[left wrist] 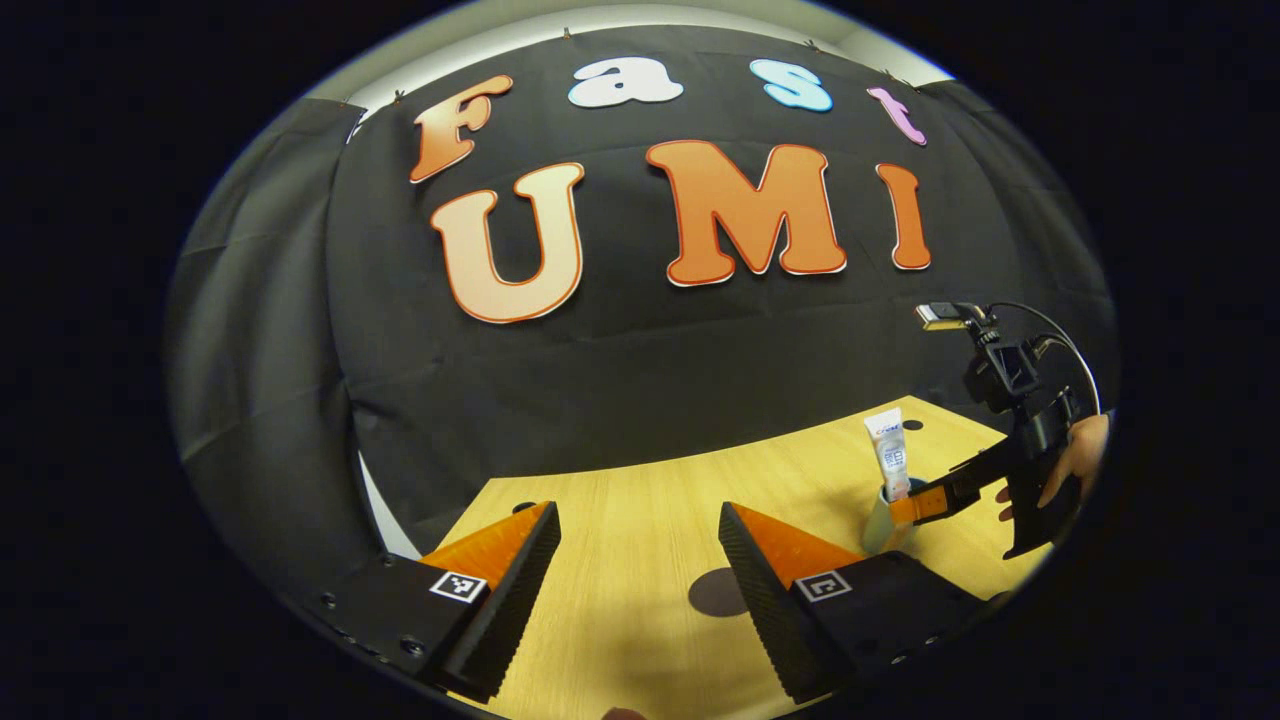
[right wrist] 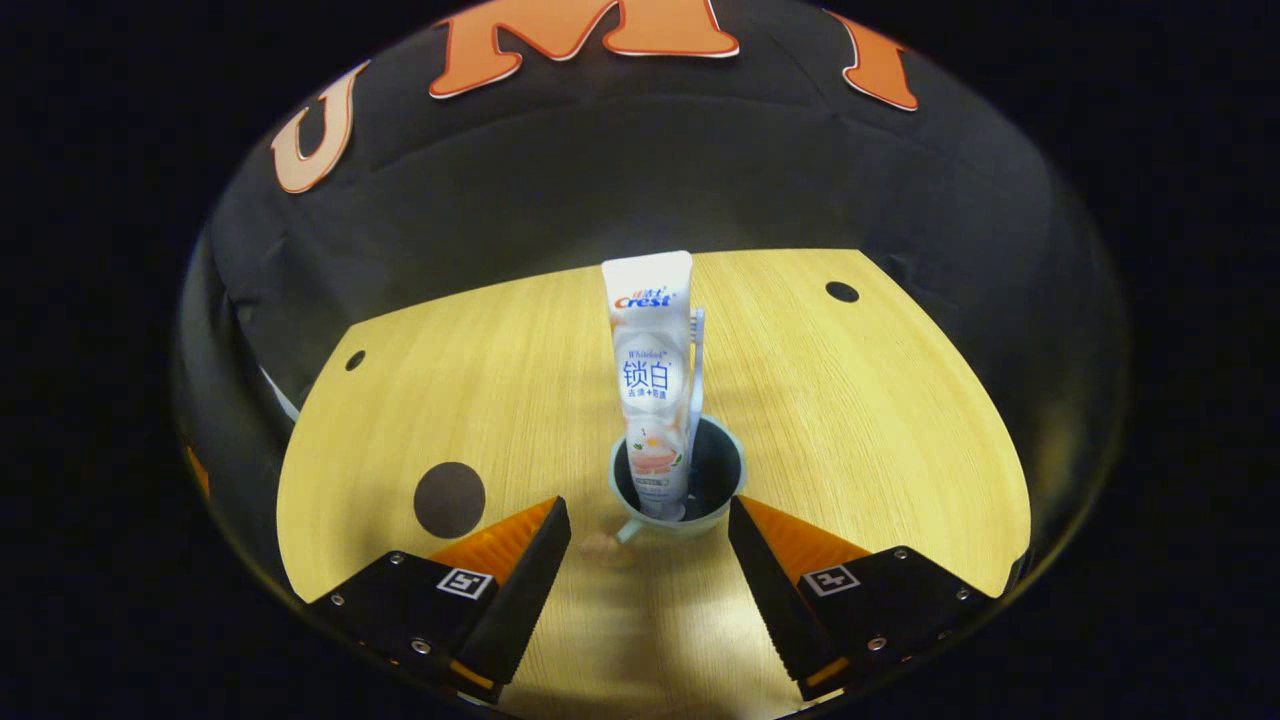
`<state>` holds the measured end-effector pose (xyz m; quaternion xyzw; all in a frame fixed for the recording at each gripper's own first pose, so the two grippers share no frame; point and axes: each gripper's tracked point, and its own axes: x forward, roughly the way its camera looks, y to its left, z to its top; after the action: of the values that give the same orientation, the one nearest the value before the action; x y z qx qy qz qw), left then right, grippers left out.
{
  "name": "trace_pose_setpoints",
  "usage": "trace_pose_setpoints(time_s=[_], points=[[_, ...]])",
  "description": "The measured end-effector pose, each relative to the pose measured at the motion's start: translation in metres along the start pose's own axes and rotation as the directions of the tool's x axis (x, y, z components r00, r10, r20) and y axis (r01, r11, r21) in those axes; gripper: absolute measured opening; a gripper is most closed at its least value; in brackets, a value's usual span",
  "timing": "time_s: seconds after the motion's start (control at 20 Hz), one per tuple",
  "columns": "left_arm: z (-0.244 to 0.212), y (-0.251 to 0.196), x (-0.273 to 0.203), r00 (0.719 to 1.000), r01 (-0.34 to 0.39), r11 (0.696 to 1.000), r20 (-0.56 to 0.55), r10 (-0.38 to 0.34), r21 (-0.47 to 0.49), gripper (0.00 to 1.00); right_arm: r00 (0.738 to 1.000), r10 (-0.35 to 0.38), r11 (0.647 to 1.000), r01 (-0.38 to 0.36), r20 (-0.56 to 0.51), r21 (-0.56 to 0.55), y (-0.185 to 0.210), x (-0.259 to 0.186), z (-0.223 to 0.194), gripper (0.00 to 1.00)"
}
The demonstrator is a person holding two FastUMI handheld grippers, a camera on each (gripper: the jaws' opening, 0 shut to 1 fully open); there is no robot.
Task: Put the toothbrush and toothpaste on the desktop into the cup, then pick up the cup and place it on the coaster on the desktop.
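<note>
Right tongs (right wrist: 648, 545) spread wide, empty, flanking cup (right wrist: 678, 478) without contact. Toothpaste (right wrist: 652, 370) and toothbrush (right wrist: 697, 345) upright inside cup. Left tongs (left wrist: 638, 560) wide open, empty, above tabletop (left wrist: 640, 520). Step: cup grasp. Next: close on cup, carry left to coaster (right wrist: 449, 499).

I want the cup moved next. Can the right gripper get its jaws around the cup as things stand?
Probably yes. The right gripper has its jaws open, and the cup stands just ahead between them, with bare desktop on both sides. The toothpaste stands upright in the cup, above the rim.
</note>
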<state>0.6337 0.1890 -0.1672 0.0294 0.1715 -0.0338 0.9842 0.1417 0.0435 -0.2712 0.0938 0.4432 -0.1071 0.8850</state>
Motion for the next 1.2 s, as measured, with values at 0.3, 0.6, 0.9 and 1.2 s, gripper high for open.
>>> trace_pose_setpoints(time_s=[0.3,0.6,0.9,1.2], points=[[-0.013,0.021,-0.016,0.999,-0.043,0.999,-0.031,0.043,-0.009,0.96,0.993,-0.073,0.996,0.078,-0.097,0.047,-0.007,0.018,-0.007,0.94],[-0.014,0.019,-0.026,0.998,-0.046,0.999,-0.041,0.045,-0.015,0.96,0.987,-0.089,0.993,0.097,-0.133,0.061,-0.013,0.019,-0.008,0.83],[-0.016,0.016,-0.026,0.998,-0.036,0.999,-0.053,0.035,-0.017,0.96,0.985,-0.074,0.996,0.080,-0.158,0.035,-0.013,0.021,-0.018,0.81],[-0.012,0.013,-0.029,0.998,-0.027,1.000,-0.055,0.027,0.000,0.96,0.969,-0.088,0.994,0.100,-0.230,0.044,-0.011,0.029,-0.033,0.79]])
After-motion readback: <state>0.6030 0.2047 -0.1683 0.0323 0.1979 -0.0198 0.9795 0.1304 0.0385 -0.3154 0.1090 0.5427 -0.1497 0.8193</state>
